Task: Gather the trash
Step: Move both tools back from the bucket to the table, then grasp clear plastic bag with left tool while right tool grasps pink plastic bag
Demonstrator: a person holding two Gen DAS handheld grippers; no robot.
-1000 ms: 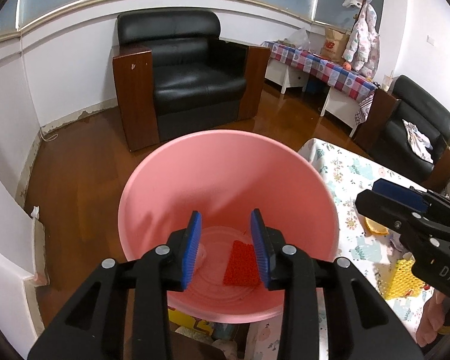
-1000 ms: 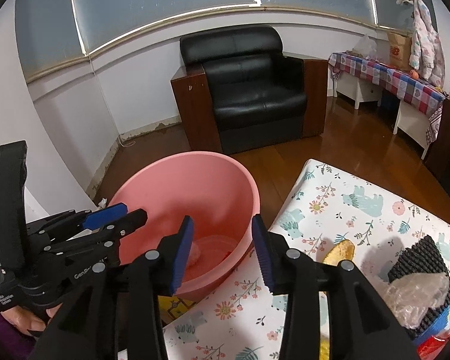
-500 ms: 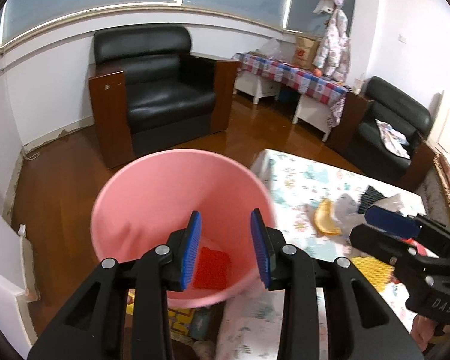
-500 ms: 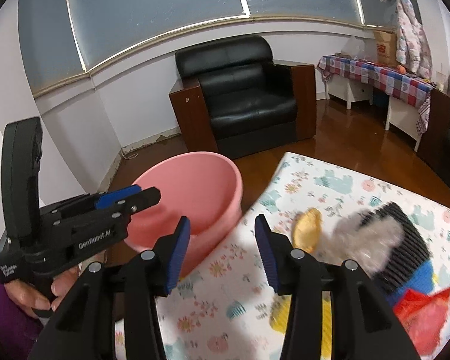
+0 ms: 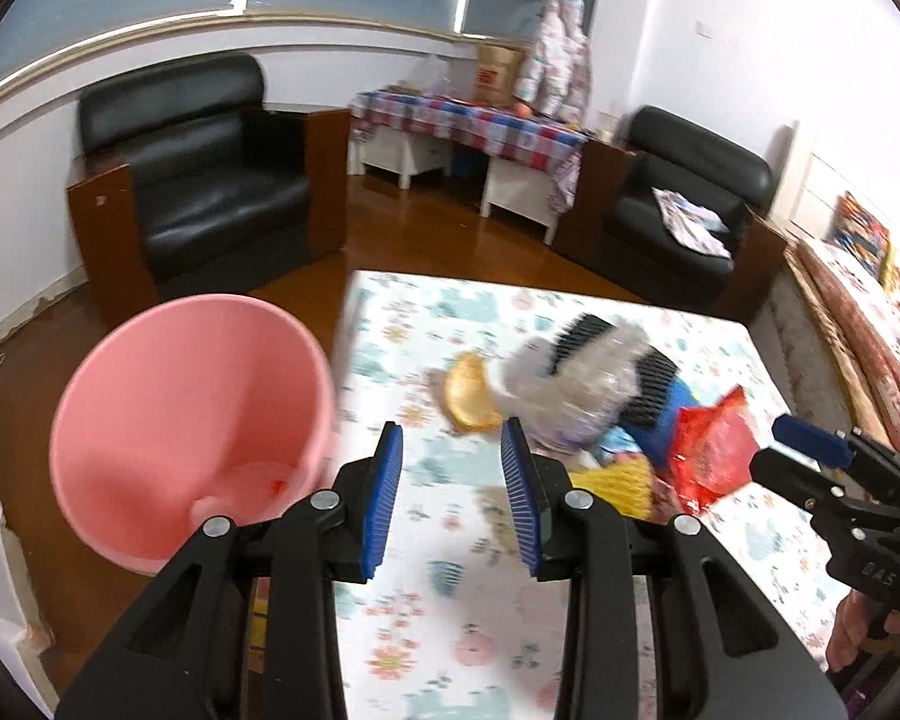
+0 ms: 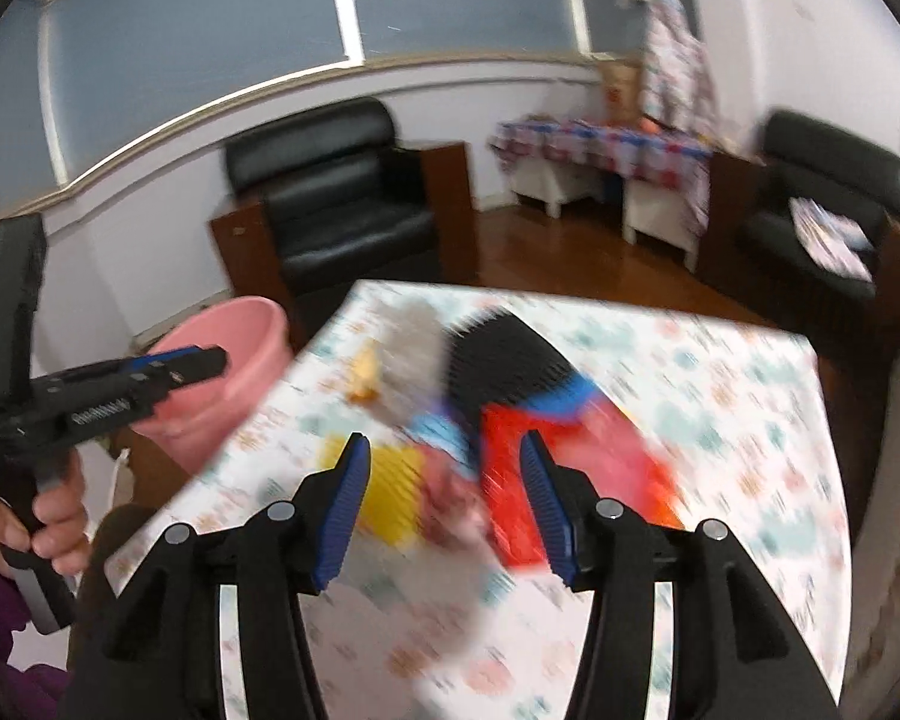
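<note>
Two hand-held grippers, left (image 5: 450, 474) and right (image 6: 444, 480), ribbed blue pads spread wide, holding nothing. Beyond, on floral-cloth bench (image 5: 510, 630): crinkly clear plastic (image 5: 576, 378), glossy red wrapper (image 5: 711, 450), yellow knit piece (image 5: 621, 483), orange peel (image 5: 471, 399). Left, round smooth pink bucket (image 5: 180, 408).

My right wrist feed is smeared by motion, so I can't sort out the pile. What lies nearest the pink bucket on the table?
Observer: The left wrist view shows an orange-yellow curved scrap nearest the pink bucket, right beside a crumpled clear bag.
Operator: Anything inside it already?
Observer: A small red scrap shows at the bottom; the near wall hides the rest.
Operator: Is the other hand carrying anything?
Observer: No. The left hand-held gripper is open, with nothing between its fingers.
</note>
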